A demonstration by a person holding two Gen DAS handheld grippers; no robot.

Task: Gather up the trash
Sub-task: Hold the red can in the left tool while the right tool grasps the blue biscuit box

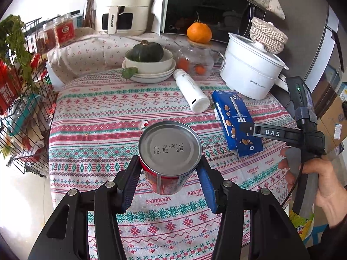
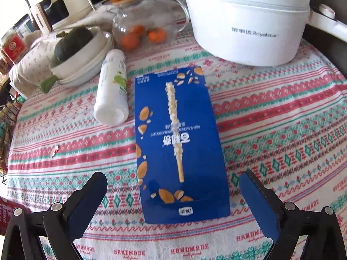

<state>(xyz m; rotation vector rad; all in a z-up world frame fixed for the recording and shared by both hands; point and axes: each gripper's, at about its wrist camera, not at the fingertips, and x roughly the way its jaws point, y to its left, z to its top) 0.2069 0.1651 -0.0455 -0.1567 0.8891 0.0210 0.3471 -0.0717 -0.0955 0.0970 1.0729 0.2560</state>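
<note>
A: What is the left gripper [image 1: 169, 173] doing?

B: It is gripping a red can [image 1: 170, 158] at the centre of the left wrist view. Both pads are pressing on the can's sides, and the silver base with a printed date is facing the camera. The can is hanging clear above the patterned tablecloth [image 1: 97, 130].

A: And the right gripper [image 2: 173, 203]?

B: Its fingers are standing wide apart, with nothing clamped. In the right wrist view the blue snack box [image 2: 177, 143] is lying flat on the cloth, running from the centre of the frame down toward the bottom. Its near end is sitting between the two pads, and neither pad is touching it.

A: Is that gripper showing from the other camera?

B: Yes, at the right edge of the left wrist view, with a hand [image 1: 312, 177] wrapping its handle. One black finger is reaching over the box [image 1: 236, 123] there; I cannot tell how near the box it is from that angle.

A: What else is lying about?

B: A white bottle [image 2: 111, 91] is lying on its side just left of the box, in the left half of the right wrist frame. A small scrap of wrapper [image 2: 54, 149] is sitting at the left, well apart from both. A white cooking pot [image 2: 249, 21] is filling the upper right.
</note>
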